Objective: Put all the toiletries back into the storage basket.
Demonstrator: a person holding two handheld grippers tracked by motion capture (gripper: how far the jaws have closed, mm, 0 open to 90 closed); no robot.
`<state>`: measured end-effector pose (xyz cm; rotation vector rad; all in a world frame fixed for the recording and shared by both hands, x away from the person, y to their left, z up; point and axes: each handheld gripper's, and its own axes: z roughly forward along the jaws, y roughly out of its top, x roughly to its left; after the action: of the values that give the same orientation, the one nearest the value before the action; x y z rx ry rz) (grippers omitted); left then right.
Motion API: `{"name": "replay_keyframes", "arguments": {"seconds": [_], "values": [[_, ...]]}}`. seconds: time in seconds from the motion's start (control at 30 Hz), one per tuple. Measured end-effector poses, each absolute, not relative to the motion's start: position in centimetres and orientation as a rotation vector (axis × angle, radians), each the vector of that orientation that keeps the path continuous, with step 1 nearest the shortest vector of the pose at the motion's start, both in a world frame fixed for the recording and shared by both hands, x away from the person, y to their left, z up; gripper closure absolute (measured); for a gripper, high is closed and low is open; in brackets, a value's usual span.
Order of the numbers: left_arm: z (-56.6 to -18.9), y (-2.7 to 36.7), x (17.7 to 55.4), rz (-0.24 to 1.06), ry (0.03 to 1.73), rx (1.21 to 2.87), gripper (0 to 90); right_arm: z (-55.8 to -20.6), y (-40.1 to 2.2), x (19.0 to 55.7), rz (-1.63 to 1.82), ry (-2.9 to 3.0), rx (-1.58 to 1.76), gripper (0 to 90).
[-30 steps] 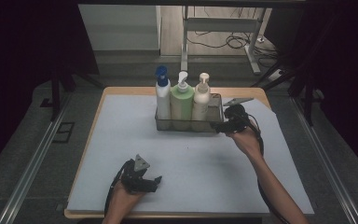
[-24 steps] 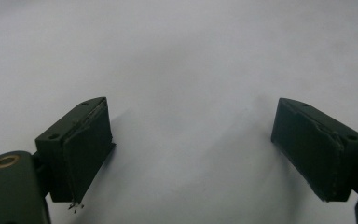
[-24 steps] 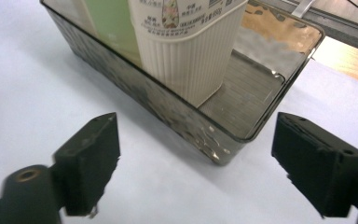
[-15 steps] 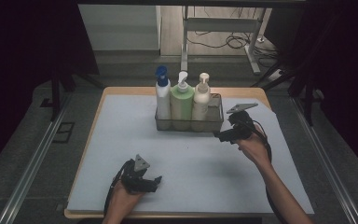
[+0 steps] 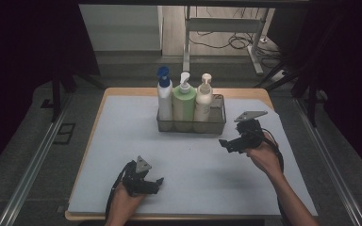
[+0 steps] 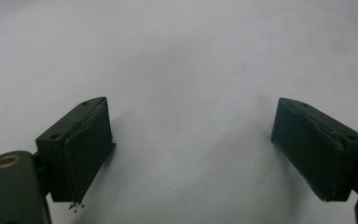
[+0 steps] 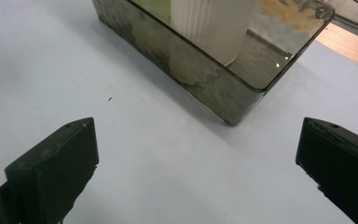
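Note:
A dark see-through tray point(image 5: 217, 123) stands at the back middle of the mat and holds three pump bottles: a white one with a blue cap point(image 5: 164, 99), a green one point(image 5: 184, 102) and a cream one point(image 5: 203, 100). My right gripper point(image 5: 228, 145) hovers in front of the tray's right end, apart from it. Its jaws have just been opening and stand open with nothing between them. In the right gripper view point(image 7: 198, 140) the tray's corner point(image 7: 223, 100) and the ribbed cream bottle point(image 7: 209, 23) lie just ahead. My left gripper point(image 5: 158, 185) rests near the front edge, open point(image 6: 191, 126) over bare mat.
A pale grey mat point(image 5: 193, 174) covers most of the wooden table point(image 5: 122, 92). Metal rails run along both sides of the table on the floor, and a desk frame with cables point(image 5: 226, 42) stands behind it. Dark surroundings close in left and right.
My right gripper has drawn back from the tray's right end toward the near right, and its jaws have spread wider. The left gripper has stayed where it was.

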<state>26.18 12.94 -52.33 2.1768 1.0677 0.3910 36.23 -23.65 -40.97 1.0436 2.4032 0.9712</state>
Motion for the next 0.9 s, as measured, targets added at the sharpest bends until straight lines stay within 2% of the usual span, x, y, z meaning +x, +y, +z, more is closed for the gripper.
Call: {"name": "replay_keyframes", "arguments": {"seconds": [0.5,0.9], "values": [[-52.4,12.9,26.2,0.391,1.069,2.170,12.2,-41.5,-25.0,33.3,0.973,2.430,1.003,0.0],[-52.4,12.9,26.2,0.389,1.070,2.171,12.2,-44.2,-26.2,31.4,0.987,2.423,1.017,0.0]]}}
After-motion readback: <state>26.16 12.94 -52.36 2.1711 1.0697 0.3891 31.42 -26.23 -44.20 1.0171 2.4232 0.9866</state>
